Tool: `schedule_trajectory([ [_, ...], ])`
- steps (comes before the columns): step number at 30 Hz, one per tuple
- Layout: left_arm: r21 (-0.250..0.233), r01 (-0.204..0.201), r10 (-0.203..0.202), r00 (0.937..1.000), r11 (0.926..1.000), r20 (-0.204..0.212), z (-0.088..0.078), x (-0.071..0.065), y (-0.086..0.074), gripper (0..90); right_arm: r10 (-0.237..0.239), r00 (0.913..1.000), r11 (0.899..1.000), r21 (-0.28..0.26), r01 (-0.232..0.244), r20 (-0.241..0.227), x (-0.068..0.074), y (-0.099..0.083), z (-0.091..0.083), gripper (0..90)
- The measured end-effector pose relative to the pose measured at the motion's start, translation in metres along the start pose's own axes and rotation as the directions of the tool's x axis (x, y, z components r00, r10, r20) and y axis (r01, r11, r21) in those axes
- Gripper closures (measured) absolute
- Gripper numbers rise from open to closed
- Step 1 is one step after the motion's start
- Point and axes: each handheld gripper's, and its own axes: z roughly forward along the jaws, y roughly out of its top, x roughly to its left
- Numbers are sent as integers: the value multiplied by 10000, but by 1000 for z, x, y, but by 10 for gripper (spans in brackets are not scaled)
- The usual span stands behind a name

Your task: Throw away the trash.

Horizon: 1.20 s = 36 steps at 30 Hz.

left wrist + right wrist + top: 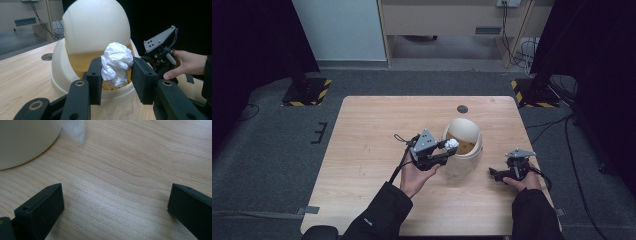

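A: While my left tongs (116,75) hang over the mouth of the cream swing-lid bin (464,150), what should be noted about the load?

B: The left tongs are pinching a crumpled white paper wad (116,63). It sits between the two pads, just in front of the tilted lid and above the opening. Judged from its look, the wad is very light, soft and springy; it crushes rather than resists.

A: Where is the correct hold?

B: Across the bulk of the wad, as now. A grip on a loose flap would likely let it unfold or slip free.

A: And my right tongs (502,175)?

B: Spread wide, nothing between the pads, resting low on the counter (372,125) just beside the bin's base.

A: Any handling hazard?

B: The wad may cling to a pad on release. The bin looks light enough to shift if knocked.
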Motion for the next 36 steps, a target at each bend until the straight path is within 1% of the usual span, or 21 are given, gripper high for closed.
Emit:
schedule_trajectory([
  [5, 77, -8, 8, 10000, 10000, 37, 6, -1, 0, 615, -4, 10000, 10000, -2, 4, -4, 0, 0, 0, 7],
  [7, 207, -52, 51, 10000, 9998, 28, 10, -1, 0, 614, -7, 10000, 10000, 0, 7, -7, 0, 0, 0, 7],
  [18, 411, 1, -1, 10000, 9992, 6, 17, 2, -2, 610, -26, 10000, 10000, 12, 26, -19, 0, 0, 0, 7],
  [22, 423, 51, -52, 10000, 9991, 30, 20, 2, -3, 590, -17, 10000, 10000, 3, 17, -13, 0, 0, 0, 7],
  [24, 375, 46, -47, 10000, 9993, 7, 21, 3, -4, 544, -42, 10000, 10000, 8, 42, -17, 0, 0, 0, 7],
  [31, 249, -3, 2, 10000, 9997, 48, 18, 2, -2, 511, -46, 10000, 10000, 9, 46, -30, 0, 0, 0, 7],
  [36, 189, -157, 155, 9998, 9997, 77, 7, 1, 0, 489, -45, 10000, 10000, 13, 46, -41, 0, 0, 0, 7],
])
